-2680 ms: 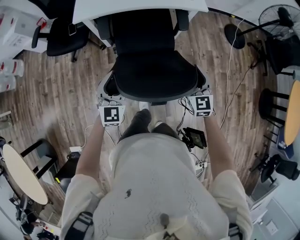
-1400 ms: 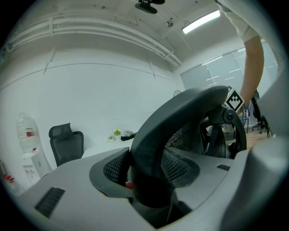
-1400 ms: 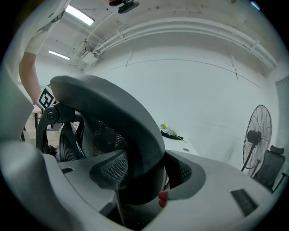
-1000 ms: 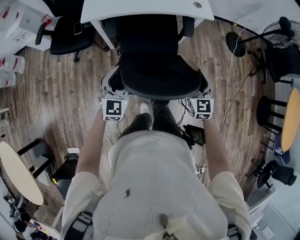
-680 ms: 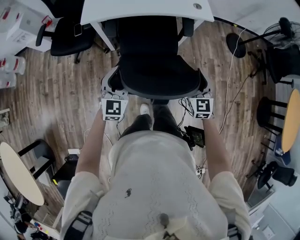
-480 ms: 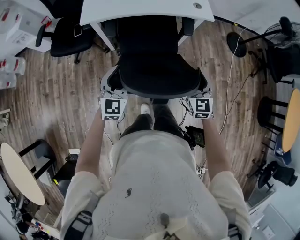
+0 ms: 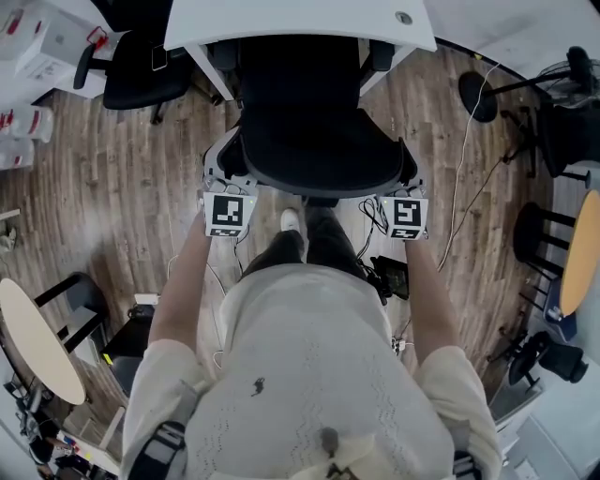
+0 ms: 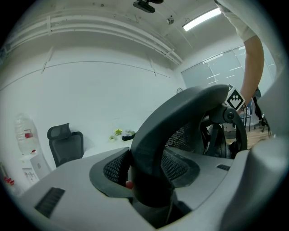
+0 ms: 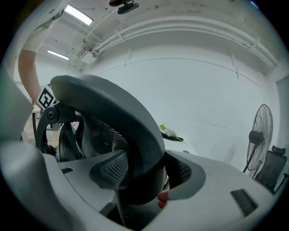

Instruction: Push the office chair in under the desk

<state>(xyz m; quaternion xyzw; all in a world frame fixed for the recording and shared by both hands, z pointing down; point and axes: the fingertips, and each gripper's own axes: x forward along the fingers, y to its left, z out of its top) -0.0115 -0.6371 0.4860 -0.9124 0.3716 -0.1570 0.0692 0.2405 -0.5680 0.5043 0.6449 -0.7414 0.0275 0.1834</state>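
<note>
From above, the black office chair [image 7: 314,122] stands with its seat partly beneath the white desk [image 7: 291,19] and its curved backrest toward me. My left gripper [image 7: 225,176] clamps the backrest's left edge, and my right gripper [image 7: 409,176] clamps its right edge. In the left gripper view the grey backrest frame [image 8: 174,124] fills the space between the jaws of the left gripper [image 8: 151,182], pads against it. The right gripper view shows the same frame [image 9: 119,122] pinched by the right gripper [image 9: 140,180].
A second black chair [image 7: 141,66] stands left of the desk. Cables [image 7: 459,187] and a small black device [image 7: 389,277] lie on the wooden floor by my feet [image 7: 291,221]. A fan stand [image 7: 487,94] and stools [image 7: 539,234] are on the right, a round table [image 7: 33,337] on the left.
The chair has rolled forward with both grippers on its backrest. More of the seat now lies beneath the desk top. Neither grip has changed.
</note>
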